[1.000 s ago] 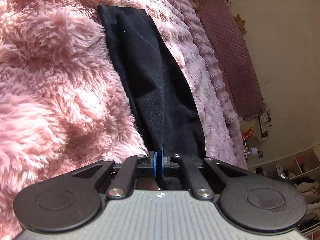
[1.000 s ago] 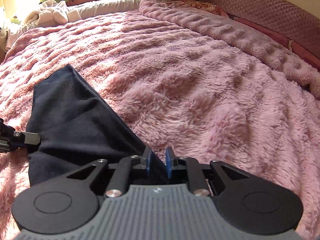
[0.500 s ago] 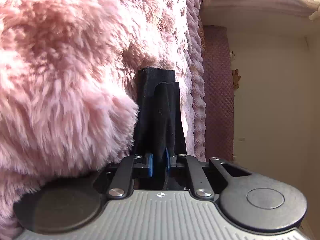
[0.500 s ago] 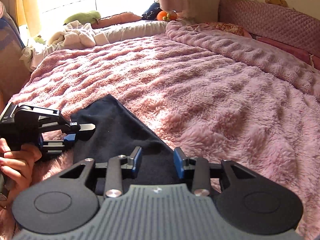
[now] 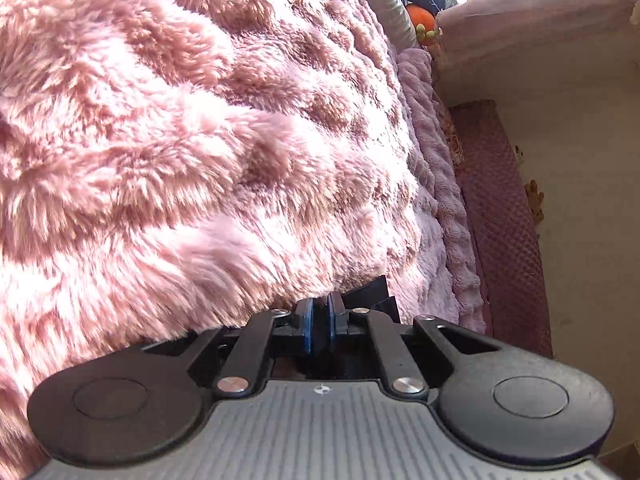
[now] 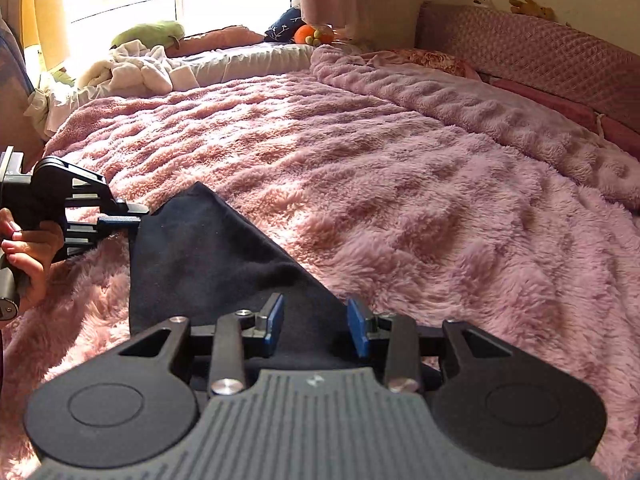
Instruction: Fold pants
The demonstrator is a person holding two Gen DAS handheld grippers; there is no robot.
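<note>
The dark navy pants point(image 6: 208, 256) lie folded on the pink fluffy blanket point(image 6: 400, 208), narrowing to a corner at the far left. My right gripper point(image 6: 316, 332) is open, its blue pads on either side of the near edge of the cloth. My left gripper point(image 6: 134, 218) shows at the left of the right wrist view, held by a hand, at the far corner of the pants. In the left wrist view my left gripper point(image 5: 319, 322) has its blue pads nearly together with a small gap, and a bit of the dark pants point(image 5: 370, 298) shows just beyond them.
A padded mauve headboard point(image 6: 532, 56) runs along the right. A second lilac blanket point(image 6: 460, 104) lies bunched beside it. White laundry point(image 6: 136, 72), pillows and an orange toy point(image 6: 312, 34) sit by the window at the far side of the bed.
My right gripper opened and let go of the pants' near edge. My left gripper swung and lowered to the blanket, so little of the pants shows in its view.
</note>
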